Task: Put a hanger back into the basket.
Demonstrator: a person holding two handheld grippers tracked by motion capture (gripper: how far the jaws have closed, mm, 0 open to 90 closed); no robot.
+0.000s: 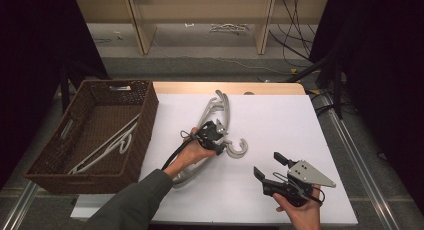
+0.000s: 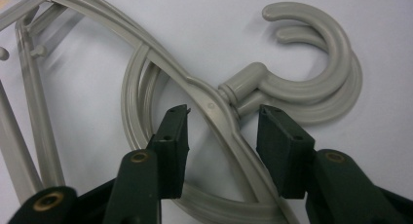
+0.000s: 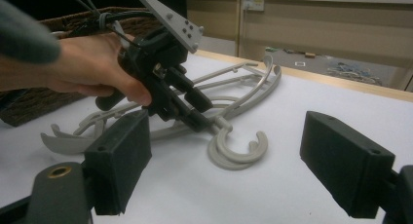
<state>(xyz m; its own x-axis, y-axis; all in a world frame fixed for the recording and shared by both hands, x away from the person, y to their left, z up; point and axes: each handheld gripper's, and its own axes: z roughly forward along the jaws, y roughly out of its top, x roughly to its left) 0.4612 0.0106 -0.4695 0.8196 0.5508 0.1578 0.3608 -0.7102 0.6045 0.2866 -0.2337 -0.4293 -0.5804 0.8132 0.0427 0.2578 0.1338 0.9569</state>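
Left claw straddles the top hanger's neck.
My left claw, jaws apart and not yet pinching, has the top hanger running 10-to-5 between them, hook at 2 o'clock; right claw idles released.

My left gripper points down onto a pile of pale grey plastic coat hangers on the white table top. Their curved hooks lie just to the right of its tip. My right gripper, jaws spread with nothing between them, hovers over bare table well to the right and nearer me. Well off to the left gripper's left stands a dark brown woven wicker basket holding another grey hanger.
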